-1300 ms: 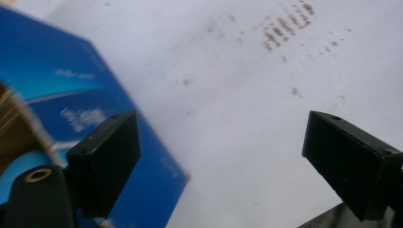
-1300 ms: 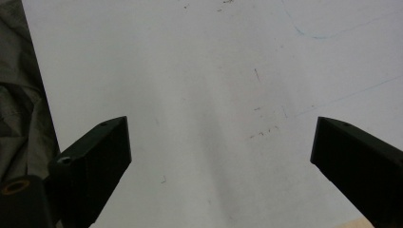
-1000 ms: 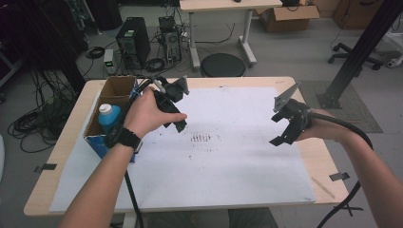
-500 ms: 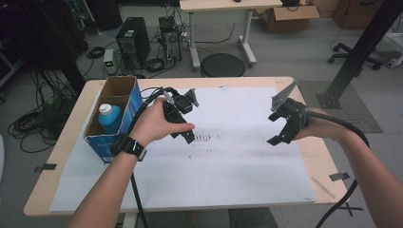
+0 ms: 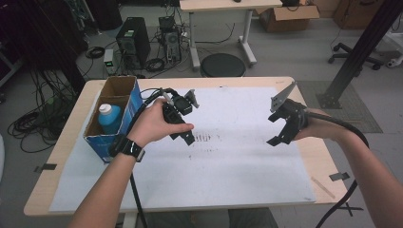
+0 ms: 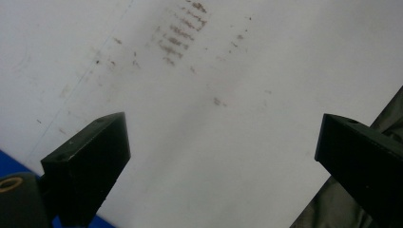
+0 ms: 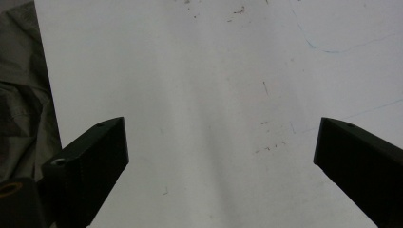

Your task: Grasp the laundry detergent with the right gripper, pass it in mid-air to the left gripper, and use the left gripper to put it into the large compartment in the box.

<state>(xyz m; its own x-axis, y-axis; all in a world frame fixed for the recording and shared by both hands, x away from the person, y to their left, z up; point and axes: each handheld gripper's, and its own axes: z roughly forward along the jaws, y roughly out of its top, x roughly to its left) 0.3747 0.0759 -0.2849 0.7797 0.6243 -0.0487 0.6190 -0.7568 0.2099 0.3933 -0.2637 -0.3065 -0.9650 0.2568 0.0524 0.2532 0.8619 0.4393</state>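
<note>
The desk (image 5: 71,156) carries a white sheet (image 5: 237,161) under both grippers, and a blue cardboard box (image 5: 114,118) stands just beside the left gripper (image 5: 183,121), on its outer side. In the box's nearer compartment a blue bottle (image 5: 108,118) with a white cap stands upright; it is the nearest thing to that gripper. The left gripper hangs over a patch of brown smudges (image 6: 178,35) on the sheet, released, its jaws wide apart with nothing between them. The right gripper (image 5: 285,124) is well apart from it across the sheet, also released and empty.

The likely trouble: a reach back for the bottle could catch the box wall and shove or tip the light box, since the bottle sits deep inside. The trailing cable (image 5: 152,97) runs close by the box rim and could snag it. Wide jaws lowered carelessly could also drag or wrinkle the sheet.
</note>
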